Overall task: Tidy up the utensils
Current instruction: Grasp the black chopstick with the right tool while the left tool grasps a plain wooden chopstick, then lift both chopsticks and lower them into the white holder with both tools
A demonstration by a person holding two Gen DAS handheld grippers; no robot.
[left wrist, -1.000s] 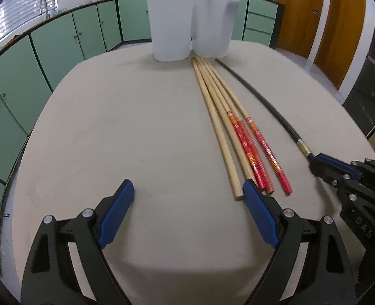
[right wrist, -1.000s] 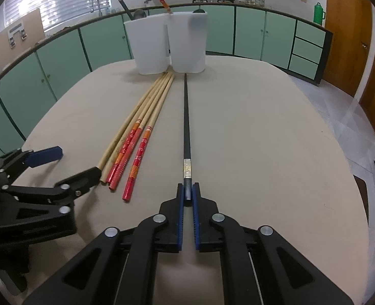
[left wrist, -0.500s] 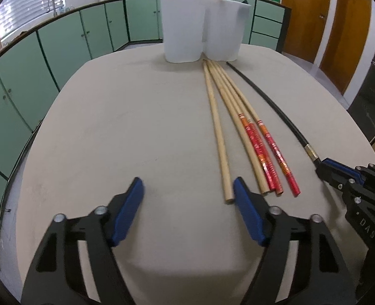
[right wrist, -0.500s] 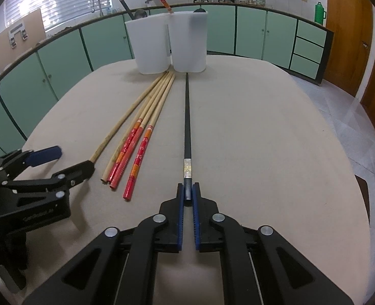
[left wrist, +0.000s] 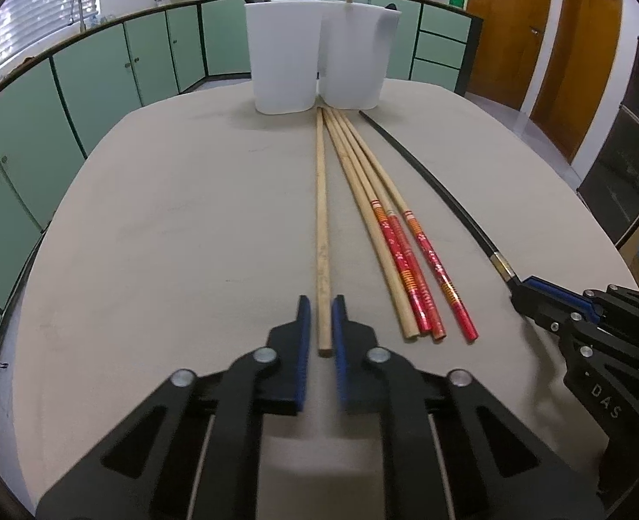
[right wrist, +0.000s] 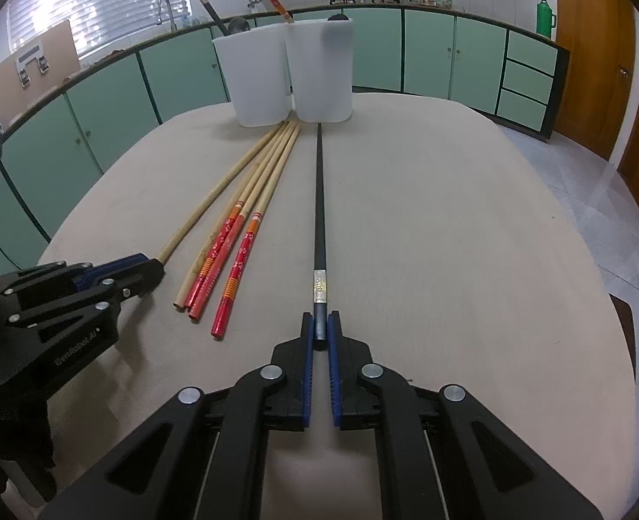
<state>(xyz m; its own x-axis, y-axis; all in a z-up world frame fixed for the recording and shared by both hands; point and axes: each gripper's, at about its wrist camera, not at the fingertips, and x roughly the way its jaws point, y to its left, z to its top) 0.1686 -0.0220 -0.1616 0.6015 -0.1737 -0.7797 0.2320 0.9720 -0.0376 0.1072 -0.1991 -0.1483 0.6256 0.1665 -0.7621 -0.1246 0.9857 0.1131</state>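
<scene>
A: Left gripper?
B: Clamped on the plain chopstick, on the table.
A: Right gripper?
B: Clamped on the black chopstick; its own view alone shows that.

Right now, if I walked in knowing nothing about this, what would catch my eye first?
Probably the two black grippers with blue pads, each shut on one end of a chopstick lying on the beige table: the left gripper on a plain wooden chopstick, the right gripper on a black chopstick. Between them lie red-ended chopsticks, all pointing toward two white cups at the far edge.
</scene>
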